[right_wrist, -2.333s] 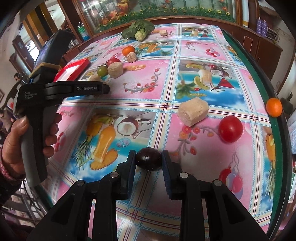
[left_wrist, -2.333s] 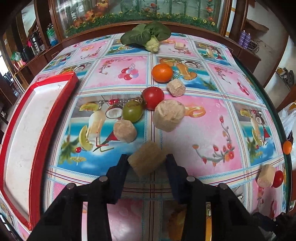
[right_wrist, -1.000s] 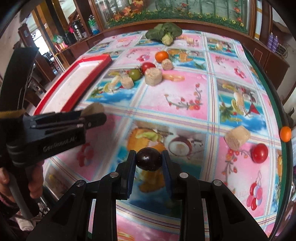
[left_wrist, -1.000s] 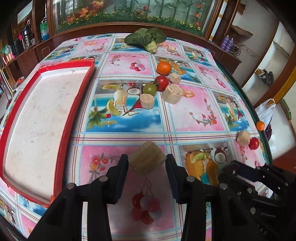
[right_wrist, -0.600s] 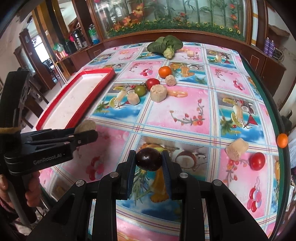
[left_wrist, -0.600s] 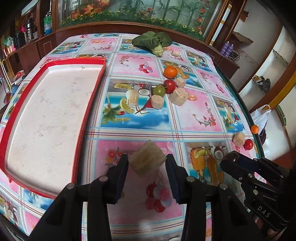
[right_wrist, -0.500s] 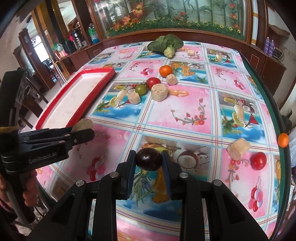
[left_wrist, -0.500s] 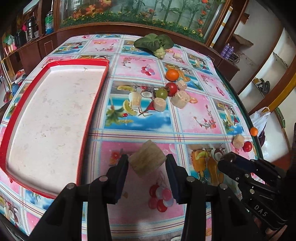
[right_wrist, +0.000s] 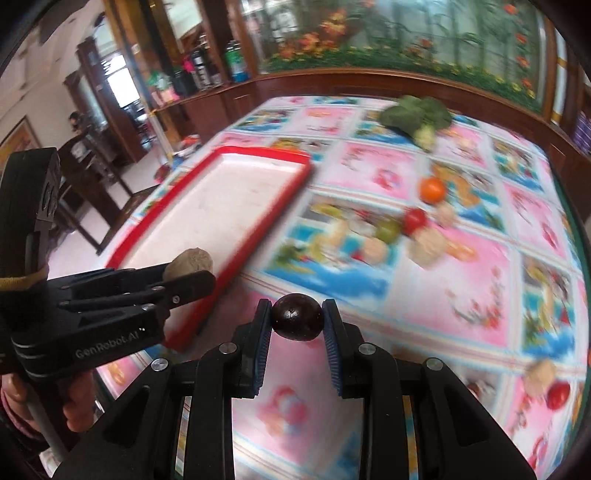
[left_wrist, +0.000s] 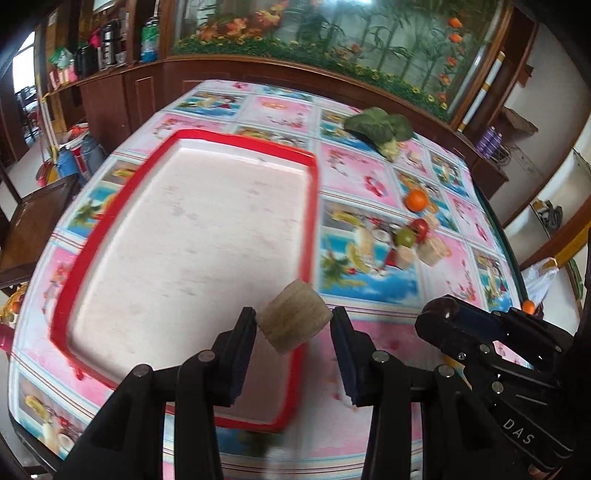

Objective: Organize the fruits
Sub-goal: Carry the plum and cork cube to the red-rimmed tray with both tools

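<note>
Two grippers each grasp one item: the left gripper (left_wrist: pixel 293 326) pinches a tan cylindrical block (left_wrist: pixel 294 320) at frame centre over the red tray's (left_wrist: pixel 308 236) right rim, and the right gripper (right_wrist: pixel 297 325) clamps a dark round fruit (right_wrist: pixel 296 320) above the fruit-print tablecloth (right_wrist: pixel 480 280), with loose fruits (right_wrist: pixel 413 218) at upper right.

A leafy green vegetable (left_wrist: pixel 380 127) lay at the far end of the table, on a pink-and-blue tablecloth (left_wrist: pixel 354 168) printed with fruit pictures. Beyond stood a dark wooden cabinet (left_wrist: pixel 122 92) bearing bottles (left_wrist: pixel 149 40), backed by a bamboo-and-flowers mural (left_wrist: pixel 332 33)
</note>
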The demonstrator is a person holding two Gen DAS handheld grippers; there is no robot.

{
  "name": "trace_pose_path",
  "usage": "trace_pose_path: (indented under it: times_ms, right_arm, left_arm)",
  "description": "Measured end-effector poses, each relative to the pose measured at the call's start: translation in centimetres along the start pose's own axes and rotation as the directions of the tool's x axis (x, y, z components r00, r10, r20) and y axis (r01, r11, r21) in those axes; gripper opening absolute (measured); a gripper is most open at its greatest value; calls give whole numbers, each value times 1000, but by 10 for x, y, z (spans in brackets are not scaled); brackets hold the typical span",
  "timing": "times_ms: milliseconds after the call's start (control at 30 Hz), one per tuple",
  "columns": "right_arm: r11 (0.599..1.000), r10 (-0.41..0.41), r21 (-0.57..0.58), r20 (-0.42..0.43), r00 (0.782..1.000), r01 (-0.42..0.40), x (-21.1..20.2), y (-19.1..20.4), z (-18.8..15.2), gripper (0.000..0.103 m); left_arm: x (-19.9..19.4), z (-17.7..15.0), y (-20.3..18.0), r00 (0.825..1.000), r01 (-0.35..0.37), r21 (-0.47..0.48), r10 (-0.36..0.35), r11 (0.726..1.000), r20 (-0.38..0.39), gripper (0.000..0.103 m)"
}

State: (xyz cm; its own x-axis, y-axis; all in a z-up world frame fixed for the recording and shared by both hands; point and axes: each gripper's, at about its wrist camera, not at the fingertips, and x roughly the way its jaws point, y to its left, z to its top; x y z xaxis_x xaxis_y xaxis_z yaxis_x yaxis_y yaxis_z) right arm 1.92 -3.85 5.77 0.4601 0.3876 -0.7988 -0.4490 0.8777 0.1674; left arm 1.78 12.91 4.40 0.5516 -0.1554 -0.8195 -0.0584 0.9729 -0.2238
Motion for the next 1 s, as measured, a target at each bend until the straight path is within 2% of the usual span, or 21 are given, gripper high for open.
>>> trace_pose_path:
  times_ms: [200, 433, 600, 1000]
  right_arm:
    - [995, 58, -84, -26, 998, -60, 35, 47, 27, 27]
    - [979, 124, -148, -96, 988, -137, 82, 96, 32, 27]
    - [976, 133, -155, -133, 982, -153, 105, 114, 30, 27]
    - [981, 93, -151, -187, 978, -122, 123, 115, 26, 28]
  left_arm:
    - [1, 10, 53, 996, -83, -58, 83, 995, 10, 44]
    - [12, 7, 100, 989, -148, -117, 146, 982, -22, 44]
    - [21, 3, 115, 987, -156, -134, 151, 979, -45, 44]
    - [27, -2, 117, 986, -166, -130, 161, 977, -50, 45]
